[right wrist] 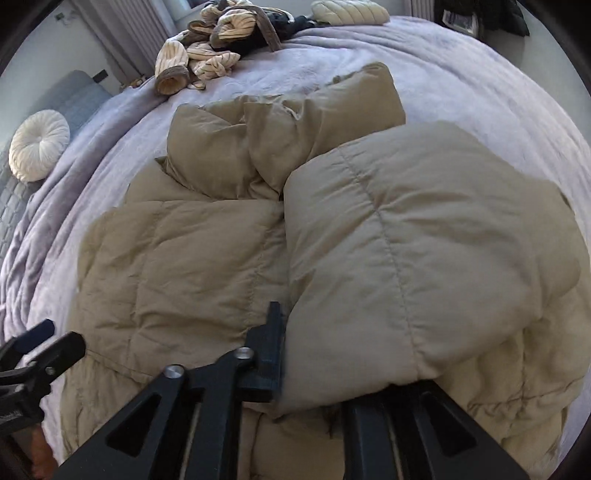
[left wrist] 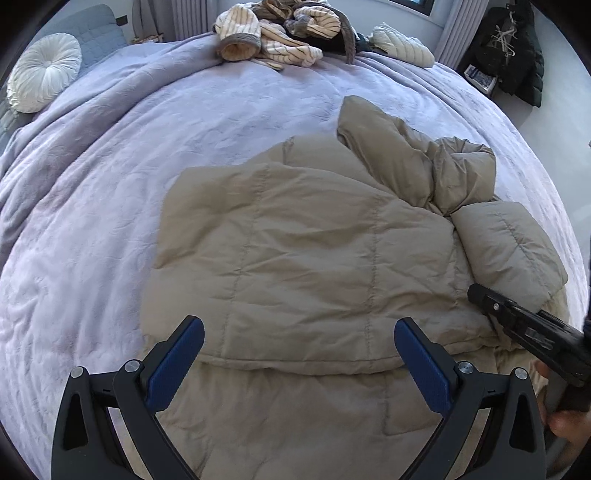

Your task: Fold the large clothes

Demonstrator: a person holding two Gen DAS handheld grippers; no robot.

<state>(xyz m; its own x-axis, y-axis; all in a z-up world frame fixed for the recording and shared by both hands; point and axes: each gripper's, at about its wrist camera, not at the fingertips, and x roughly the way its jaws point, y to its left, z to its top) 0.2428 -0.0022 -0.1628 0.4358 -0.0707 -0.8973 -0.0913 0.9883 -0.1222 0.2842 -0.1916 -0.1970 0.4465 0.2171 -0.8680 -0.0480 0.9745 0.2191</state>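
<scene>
Jacket: tan quilted puffer jacket [left wrist: 303, 258] lies spread on the bed [left wrist: 110, 206], near its front edge – one side panel folded over the body, hood [left wrist: 417, 162] bunched toward the far side.
Sleeve: puffy sleeve [right wrist: 424, 236] folded across the jacket's right half; in the right wrist view it fills most of the frame, cuff end at the claw.
Left gripper [left wrist: 299, 354]: open wide, blue pads [left wrist: 173, 365] well apart, hovering just over the jacket's near hem – nothing between them.
Right gripper [right wrist: 332, 369]: closed on the sleeve end; left finger [right wrist: 271, 354] presses the fabric's side, the other finger hidden under the sleeve. Seen from the left wrist cam, it reaches in at lower right, tip against the sleeve.
Bed cover: lavender blanket, wrinkled toward the left edge.
Far end of bed: heap of striped cream clothes [left wrist: 273, 33] w/ grey trim, plus a cream quilted item [left wrist: 402, 46] beside it.
Pillow: round white pleated pillow [left wrist: 44, 72] at upper left, by a blue headboard [left wrist: 96, 40].
Containers: none discernible in either view.
Corner: dark coat [left wrist: 513, 51] hanging at far right.
</scene>
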